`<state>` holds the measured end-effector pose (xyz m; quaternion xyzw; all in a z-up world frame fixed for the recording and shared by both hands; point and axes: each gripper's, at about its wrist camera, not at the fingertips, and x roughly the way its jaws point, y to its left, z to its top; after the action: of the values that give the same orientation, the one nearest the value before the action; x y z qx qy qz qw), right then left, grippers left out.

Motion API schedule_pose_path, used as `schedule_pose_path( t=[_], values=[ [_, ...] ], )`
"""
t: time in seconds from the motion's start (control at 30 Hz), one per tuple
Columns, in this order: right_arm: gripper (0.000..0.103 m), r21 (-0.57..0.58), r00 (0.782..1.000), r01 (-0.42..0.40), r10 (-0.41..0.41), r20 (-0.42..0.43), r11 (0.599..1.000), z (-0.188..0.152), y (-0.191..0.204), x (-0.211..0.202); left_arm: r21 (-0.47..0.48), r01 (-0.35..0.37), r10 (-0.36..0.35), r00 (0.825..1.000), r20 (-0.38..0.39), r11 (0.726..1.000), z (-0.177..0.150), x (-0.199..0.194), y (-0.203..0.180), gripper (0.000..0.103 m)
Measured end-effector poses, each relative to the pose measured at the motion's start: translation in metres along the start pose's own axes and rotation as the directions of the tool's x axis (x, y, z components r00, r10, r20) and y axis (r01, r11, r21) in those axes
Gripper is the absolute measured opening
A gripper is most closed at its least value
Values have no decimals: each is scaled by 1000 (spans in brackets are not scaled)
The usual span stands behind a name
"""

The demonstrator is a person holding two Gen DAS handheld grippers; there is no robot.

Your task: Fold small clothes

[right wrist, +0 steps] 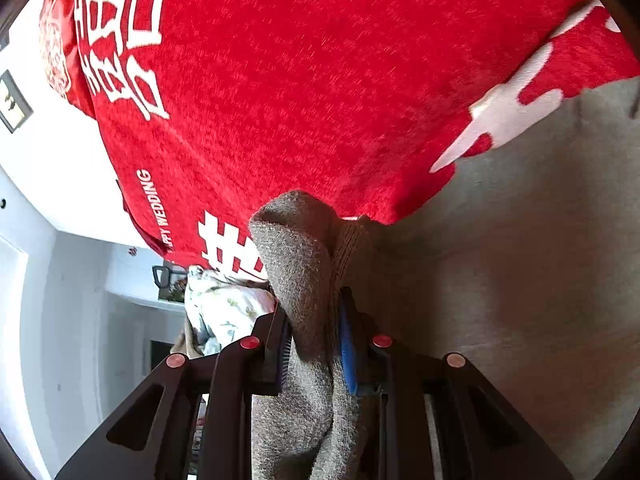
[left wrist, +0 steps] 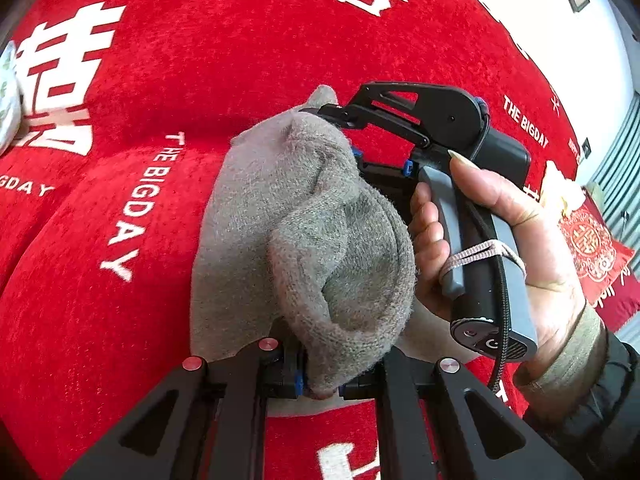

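Observation:
A small grey fleecy garment (left wrist: 288, 216) lies bunched on the red blanket (left wrist: 160, 80). My left gripper (left wrist: 320, 384) is shut on its near edge, which sticks out between the pads. My right gripper (left wrist: 344, 148), held by a hand (left wrist: 500, 240), comes in from the right and pinches the far part of the same cloth. In the right wrist view the right gripper (right wrist: 316, 344) is shut on a fold of the grey cloth (right wrist: 296, 248), which rises between its fingers; more grey cloth (right wrist: 520, 280) spreads to the right.
The red blanket (right wrist: 320, 80) has white characters and lettering. A white floral cloth (left wrist: 8, 96) lies at its left edge and shows in the right wrist view (right wrist: 224, 312). A red patterned cushion (left wrist: 592, 248) sits at the right. White walls (right wrist: 52, 280) lie beyond.

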<state>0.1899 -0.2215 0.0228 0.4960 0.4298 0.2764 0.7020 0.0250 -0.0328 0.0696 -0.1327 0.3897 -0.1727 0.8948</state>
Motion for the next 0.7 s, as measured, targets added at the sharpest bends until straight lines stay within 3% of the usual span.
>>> schedule_pose_path(
  t=[0.7],
  values=[
    [23,-32,1000,-5,6,21,999,39,-35,-69,138,29,-18,997,-77,990,2,34,-83,11]
  ],
)
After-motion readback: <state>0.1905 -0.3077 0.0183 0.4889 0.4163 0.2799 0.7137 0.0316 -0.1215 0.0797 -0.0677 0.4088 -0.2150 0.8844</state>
